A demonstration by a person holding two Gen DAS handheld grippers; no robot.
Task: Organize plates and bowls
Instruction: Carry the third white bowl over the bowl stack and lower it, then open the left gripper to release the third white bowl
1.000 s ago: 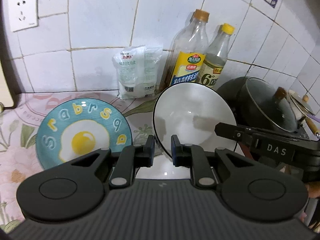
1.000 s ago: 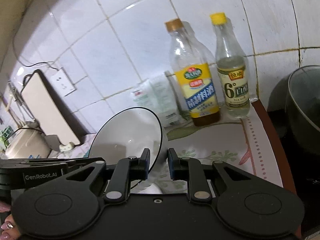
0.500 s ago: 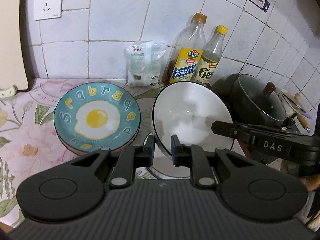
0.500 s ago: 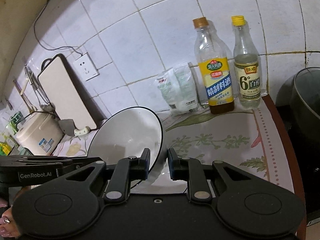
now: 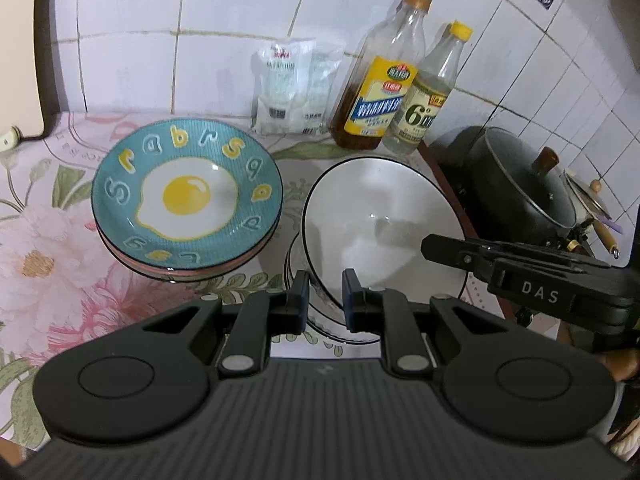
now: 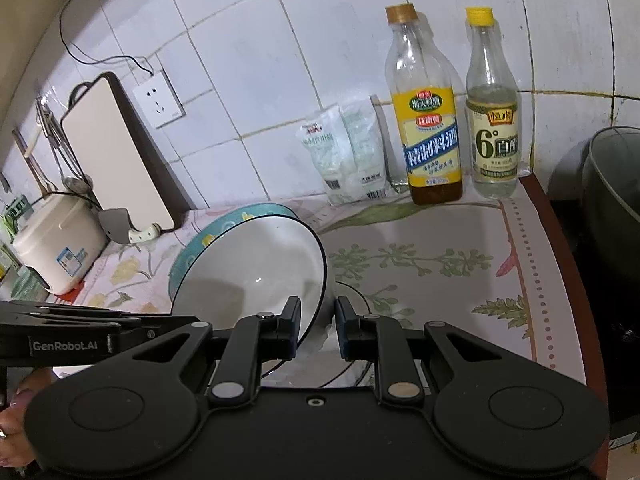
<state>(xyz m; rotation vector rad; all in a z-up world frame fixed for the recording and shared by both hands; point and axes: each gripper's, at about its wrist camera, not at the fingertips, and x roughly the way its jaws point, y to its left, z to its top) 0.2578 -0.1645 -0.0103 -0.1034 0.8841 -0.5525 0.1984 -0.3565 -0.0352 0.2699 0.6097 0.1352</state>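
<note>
A white bowl with a black rim [image 5: 380,216] [image 6: 248,280] hangs tilted between both grippers. My left gripper [image 5: 325,280] is shut on its near rim. My right gripper [image 6: 317,312] is shut on the opposite rim, and it shows in the left wrist view as a black arm [image 5: 520,276] at the right. Just under the held bowl sits a second white bowl [image 5: 324,320] [image 6: 348,368] on the flowered counter. To the left, a blue plate with a fried-egg picture [image 5: 188,196] [image 6: 208,236] tops a small stack of plates [image 5: 180,272].
Against the tiled wall stand a yellow-labelled bottle [image 5: 376,92], a vinegar bottle [image 5: 428,100] and a white bag [image 5: 292,88]. A black lidded pot [image 5: 520,188] sits on the stove at the right. A cutting board [image 6: 116,152] and a rice cooker [image 6: 52,240] stand far left.
Both grippers have drawn back from the wall and sunk a little with the bowl still held. The blue plate stack and the lower bowl show more fully.
</note>
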